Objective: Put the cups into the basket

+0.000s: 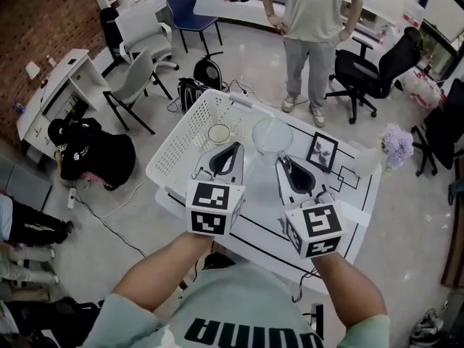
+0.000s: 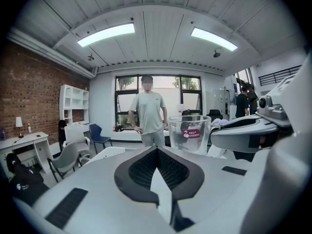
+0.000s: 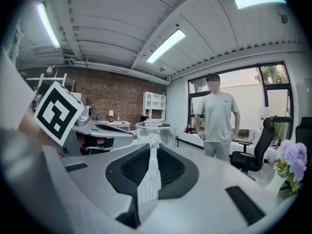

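Note:
A clear glass cup (image 1: 272, 138) with a red label hangs in the air just right of the white basket (image 1: 190, 138). My right gripper (image 1: 281, 160) is shut on its handle, which shows clamped between the jaws of the right gripper (image 3: 152, 143) with the cup (image 3: 156, 130) just beyond the tips. Another cup (image 1: 219, 133) lies inside the basket. My left gripper (image 1: 235, 146) hovers over the basket's near right part, jaws together with nothing in them. In the left gripper view the left gripper (image 2: 156, 149) is shut and the held cup (image 2: 189, 133) floats to its right.
The basket rests on a white table (image 1: 362, 194) with black lines, beside a small picture frame (image 1: 321, 151) and purple flowers (image 1: 397, 145). A person (image 1: 313, 20) stands beyond the table. Office chairs (image 1: 366, 75) and bags (image 1: 94, 154) ring the floor.

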The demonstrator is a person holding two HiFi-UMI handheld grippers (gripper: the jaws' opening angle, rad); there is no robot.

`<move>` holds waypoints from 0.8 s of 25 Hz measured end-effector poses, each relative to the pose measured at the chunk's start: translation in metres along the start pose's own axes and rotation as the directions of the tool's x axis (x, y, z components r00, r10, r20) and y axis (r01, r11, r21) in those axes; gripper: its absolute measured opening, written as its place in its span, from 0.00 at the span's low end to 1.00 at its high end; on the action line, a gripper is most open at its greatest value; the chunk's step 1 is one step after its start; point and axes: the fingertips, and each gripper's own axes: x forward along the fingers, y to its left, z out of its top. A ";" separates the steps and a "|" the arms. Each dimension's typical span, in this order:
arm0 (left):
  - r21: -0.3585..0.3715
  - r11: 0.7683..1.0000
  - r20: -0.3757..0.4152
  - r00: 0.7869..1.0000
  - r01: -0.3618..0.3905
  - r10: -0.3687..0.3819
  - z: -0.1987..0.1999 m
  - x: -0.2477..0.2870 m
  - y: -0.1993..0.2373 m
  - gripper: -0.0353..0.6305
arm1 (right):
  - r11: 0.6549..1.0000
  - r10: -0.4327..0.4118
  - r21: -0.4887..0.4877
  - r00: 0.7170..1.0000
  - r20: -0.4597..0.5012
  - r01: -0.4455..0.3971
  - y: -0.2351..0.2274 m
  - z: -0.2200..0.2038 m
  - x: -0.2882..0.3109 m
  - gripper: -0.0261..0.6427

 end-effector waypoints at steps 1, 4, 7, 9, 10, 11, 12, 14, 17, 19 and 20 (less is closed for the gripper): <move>0.003 1.000 -0.002 1.000 -0.014 0.014 0.000 -0.002 0.010 0.06 | 1.000 0.011 -0.002 1.000 0.002 -0.011 0.006 0.003 0.006 0.11; -0.012 0.999 -0.007 0.999 -0.046 0.046 -0.001 -0.009 0.036 0.06 | 0.999 0.051 -0.007 0.999 0.002 -0.051 0.026 0.010 0.024 0.11; -0.022 0.997 -0.008 0.997 -0.080 0.080 -0.002 -0.015 0.062 0.06 | 0.996 0.089 -0.010 0.996 -0.004 -0.089 0.044 0.014 0.043 0.11; -0.018 0.994 -0.003 0.994 -0.105 0.105 -0.001 -0.019 0.081 0.06 | 0.994 0.108 -0.011 0.994 -0.008 -0.108 0.055 0.016 0.056 0.11; -0.019 0.993 0.001 0.993 -0.119 0.119 0.000 -0.021 0.091 0.06 | 0.993 0.117 -0.010 0.993 -0.010 -0.117 0.061 0.017 0.063 0.11; -0.022 0.991 0.004 0.991 -0.131 0.132 0.000 -0.022 0.101 0.06 | 0.992 0.124 -0.007 0.992 -0.013 -0.124 0.066 0.018 0.070 0.11; -0.025 0.989 0.005 0.990 -0.143 0.143 0.001 -0.024 0.112 0.06 | 0.991 0.131 -0.004 0.991 -0.016 -0.131 0.071 0.019 0.076 0.11; -0.030 0.987 0.007 0.987 -0.158 0.158 0.003 -0.027 0.131 0.06 | 0.990 0.141 0.004 0.990 -0.025 -0.141 0.082 0.020 0.090 0.11; -0.031 0.985 0.007 0.986 -0.168 0.168 0.003 -0.030 0.157 0.06 | 0.989 0.150 0.016 0.988 -0.046 -0.150 0.099 0.019 0.111 0.11; -0.031 0.985 0.009 0.985 -0.171 0.171 0.002 -0.031 0.173 0.06 | 0.988 0.151 0.025 0.986 -0.067 -0.149 0.109 0.014 0.125 0.11; -0.033 0.985 0.009 0.985 -0.172 0.172 0.002 -0.031 0.182 0.06 | 0.989 0.150 0.028 0.986 -0.077 -0.148 0.113 0.012 0.131 0.11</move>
